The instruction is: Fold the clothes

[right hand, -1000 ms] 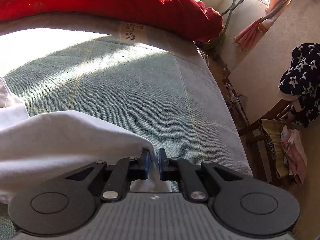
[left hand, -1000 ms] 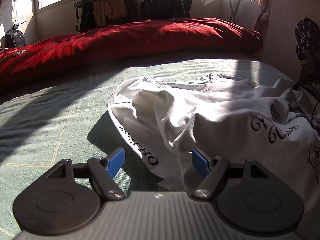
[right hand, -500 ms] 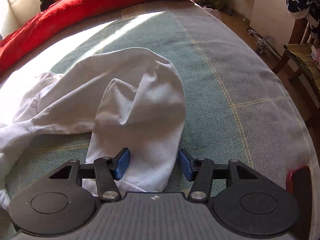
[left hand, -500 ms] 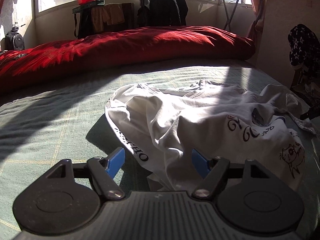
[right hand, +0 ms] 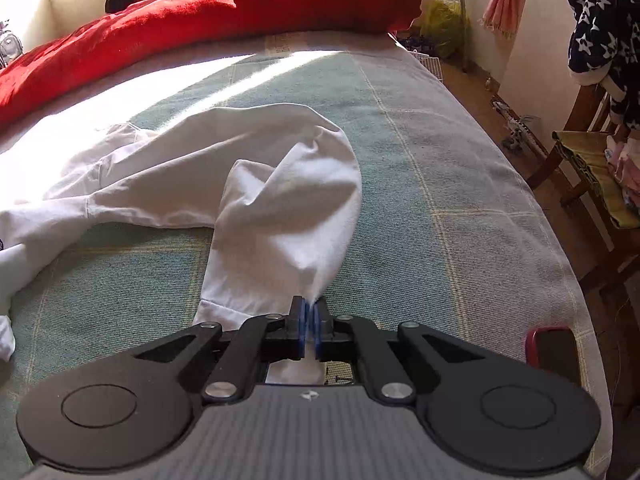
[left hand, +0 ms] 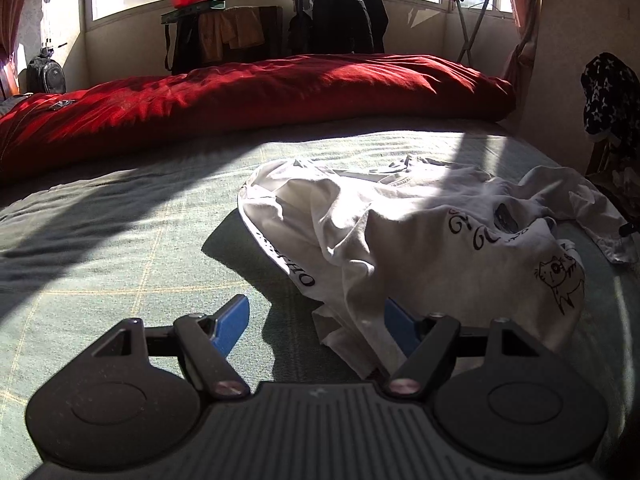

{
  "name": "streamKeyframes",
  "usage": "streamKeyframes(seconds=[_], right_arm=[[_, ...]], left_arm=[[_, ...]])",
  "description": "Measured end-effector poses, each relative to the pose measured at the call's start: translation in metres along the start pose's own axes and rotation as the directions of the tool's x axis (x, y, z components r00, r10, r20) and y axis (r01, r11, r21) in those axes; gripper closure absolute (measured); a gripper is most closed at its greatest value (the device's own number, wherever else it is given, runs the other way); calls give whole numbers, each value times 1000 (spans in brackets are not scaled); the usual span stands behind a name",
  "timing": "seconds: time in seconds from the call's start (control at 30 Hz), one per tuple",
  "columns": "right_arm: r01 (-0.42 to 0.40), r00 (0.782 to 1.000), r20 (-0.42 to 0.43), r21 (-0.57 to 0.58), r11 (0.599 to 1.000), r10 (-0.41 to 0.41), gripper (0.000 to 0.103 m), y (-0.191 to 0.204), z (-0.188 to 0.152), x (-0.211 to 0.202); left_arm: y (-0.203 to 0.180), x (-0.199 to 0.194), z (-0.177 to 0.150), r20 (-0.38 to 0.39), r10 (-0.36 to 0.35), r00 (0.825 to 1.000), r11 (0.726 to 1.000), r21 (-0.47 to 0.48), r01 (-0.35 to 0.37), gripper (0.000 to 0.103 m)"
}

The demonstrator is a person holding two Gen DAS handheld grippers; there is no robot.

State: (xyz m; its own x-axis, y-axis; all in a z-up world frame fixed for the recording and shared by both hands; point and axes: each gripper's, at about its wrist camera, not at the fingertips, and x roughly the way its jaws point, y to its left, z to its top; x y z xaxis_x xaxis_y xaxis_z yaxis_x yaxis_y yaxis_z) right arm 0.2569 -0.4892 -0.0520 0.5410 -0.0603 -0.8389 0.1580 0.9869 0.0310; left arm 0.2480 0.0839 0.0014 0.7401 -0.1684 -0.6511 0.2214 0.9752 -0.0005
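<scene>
A crumpled white T-shirt printed with black lettering and a cat drawing lies on the green checked bedspread, partly in sun, in front of a red duvet; the left gripper hangs over its near hem with blue pads spread wide, a fold of cloth lying against the right-hand pad but not squeezed. The right gripper has its pads pressed together on the sleeve of the shirt, pinching the cloth near the cuff; a chair with folded laundry stands beside the bed.

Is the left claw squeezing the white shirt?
No, the left claw stands wide open, and the white shirt only lies loose between its blue fingers.
</scene>
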Motion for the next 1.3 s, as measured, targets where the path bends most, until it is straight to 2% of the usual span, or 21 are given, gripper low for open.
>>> streamKeyframes(seconds=[0.13,0.23,0.33,0.47,0.57,0.83,0.93,1.0,1.03,1.07,1.13,1.17,1.27,1.3], right_arm=[[107,994,-4,-47,993,-108,99,-13,-5,-13],[146,989,-28,-34,989,-147,99,-28,-7,-20],[255,966,-24,-40,966,-256,98,-43,-6,-28],[304,952,-37,-24,952,-304,97,-57,-1,-35],[386,922,-5,-69,920,-387,95,-58,6,-38],[439,898,20,-107,892,-440,96,-63,47,-26],[445,895,7,-90,891,-447,96,-69,63,-12],[456,887,-33,-90,885,-461,95,-76,73,5],[470,879,-46,-90,878,-475,91,-78,75,11],[497,864,-47,-85,864,-502,78,-79,79,17],[549,831,-49,-76,832,-554,73,-82,85,28],[549,833,-37,-65,833,-552,73,-80,88,28],[508,861,37,-85,857,-507,71,-61,101,22],[507,862,58,-101,856,-504,69,-53,106,20]], left_arm=[[2,-6,-4,-3,5,1000,1000,-2,-5,28],[2,-9,-5,-1,7,1000,1000,5,-7,28],[3,-10,-4,2,5,1000,1000,1,-5,28],[2,-12,-4,8,1,1000,1000,0,-1,28],[2,-13,-5,7,0,1000,1000,0,0,28],[1,-12,-7,-13,15,1000,1000,10,-15,28],[1,-9,-4,-19,30,999,999,12,-30,28],[2,-5,-2,-24,38,999,999,12,-38,28],[2,-4,0,-24,42,999,999,12,-41,28],[2,-2,1,-24,44,999,999,13,-43,28],[2,3,5,-22,43,999,999,14,-43,28],[2,5,6,-20,43,999,999,15,-43,28],[2,13,12,-15,44,999,999,16,-44,28],[2,16,13,-12,42,999,999,13,-42,28]])
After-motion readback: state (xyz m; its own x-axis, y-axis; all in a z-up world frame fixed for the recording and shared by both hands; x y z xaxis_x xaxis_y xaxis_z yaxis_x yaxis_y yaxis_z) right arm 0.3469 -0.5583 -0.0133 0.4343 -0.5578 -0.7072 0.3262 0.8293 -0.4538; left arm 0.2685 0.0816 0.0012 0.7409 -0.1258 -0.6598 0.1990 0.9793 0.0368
